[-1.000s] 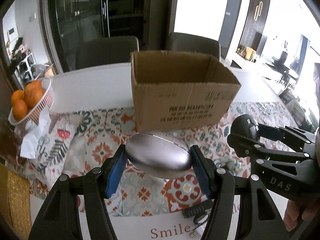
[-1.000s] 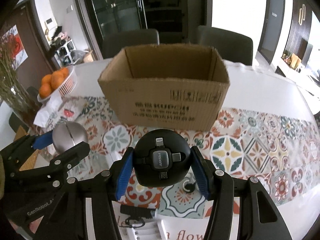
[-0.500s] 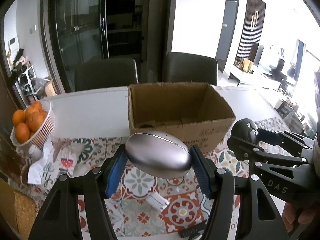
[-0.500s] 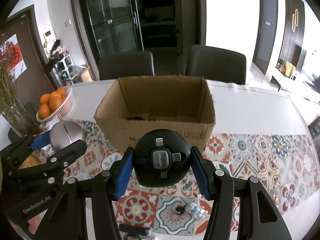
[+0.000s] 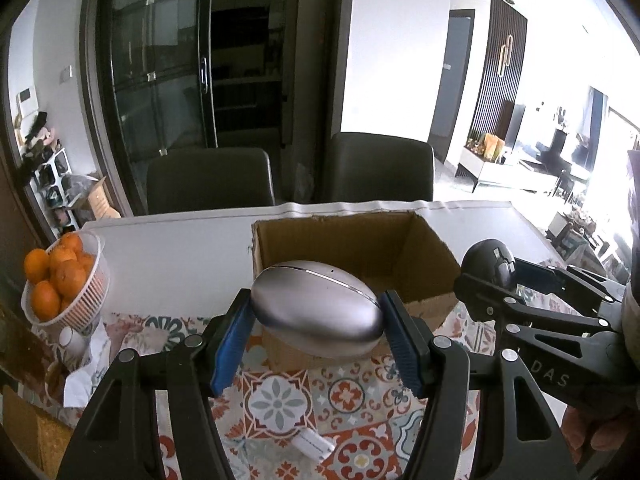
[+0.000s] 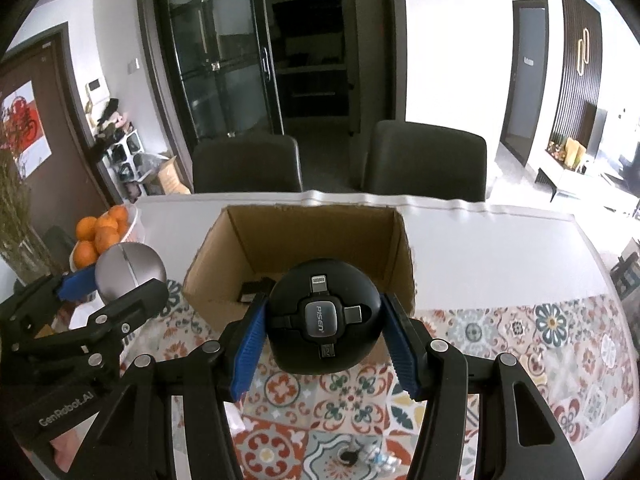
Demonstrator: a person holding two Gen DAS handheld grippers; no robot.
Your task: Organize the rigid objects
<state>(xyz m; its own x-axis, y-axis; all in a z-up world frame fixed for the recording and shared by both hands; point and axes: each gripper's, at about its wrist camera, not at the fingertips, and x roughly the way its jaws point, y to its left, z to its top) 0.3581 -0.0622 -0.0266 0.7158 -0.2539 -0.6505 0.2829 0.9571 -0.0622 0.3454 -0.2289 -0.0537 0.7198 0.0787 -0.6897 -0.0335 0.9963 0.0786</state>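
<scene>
My left gripper (image 5: 318,320) is shut on a silver egg-shaped case (image 5: 316,312), held above the near wall of an open cardboard box (image 5: 360,240). My right gripper (image 6: 324,330) is shut on a black round PISEN cable adapter (image 6: 324,326), held above the near rim of the same box (image 6: 312,236). A dark item (image 6: 254,292) lies inside the box. The right gripper with the black adapter (image 5: 490,260) shows at the right of the left wrist view. The left gripper with the silver case (image 6: 130,270) shows at the left of the right wrist view.
A white basket of oranges (image 5: 60,280) stands at the table's left. A patterned runner (image 6: 520,340) covers the near table. A small white plug (image 5: 314,444) and small bits (image 6: 360,456) lie on it. Two dark chairs (image 6: 424,160) stand behind the table.
Both grippers have risen and moved toward the box with their objects, so the box's inside now shows from above. Both grips are unchanged.
</scene>
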